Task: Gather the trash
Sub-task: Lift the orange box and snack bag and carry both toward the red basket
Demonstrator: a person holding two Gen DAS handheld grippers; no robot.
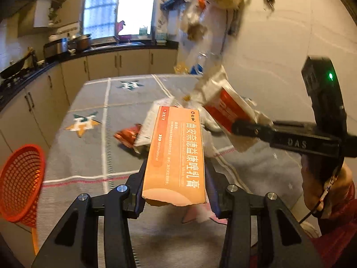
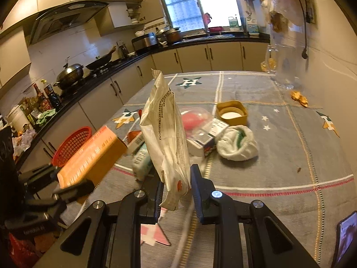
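Observation:
My left gripper (image 1: 175, 174) is shut on a long orange carton (image 1: 176, 154) with Chinese print, lifted above the grey tablecloth (image 1: 89, 156). The same orange carton (image 2: 89, 156) shows at the left of the right wrist view. My right gripper (image 2: 175, 189) is shut on a crumpled white and red wrapper bag (image 2: 165, 134), held upright over the table. In the left wrist view that wrapper bag (image 1: 225, 105) hangs from the right gripper (image 1: 243, 127). More trash lies on the cloth: a small red packet (image 1: 127, 136), a little box (image 2: 205, 143), a white crumpled bag (image 2: 236, 143).
A red mesh basket (image 1: 20, 183) stands off the table's left side, also seen as the red basket (image 2: 71, 145). A yellow lid (image 2: 232, 112) and a clear jar (image 2: 283, 67) stand farther back. A phone (image 2: 345, 236) lies near the right edge. Kitchen counters (image 2: 100, 71) run along the left.

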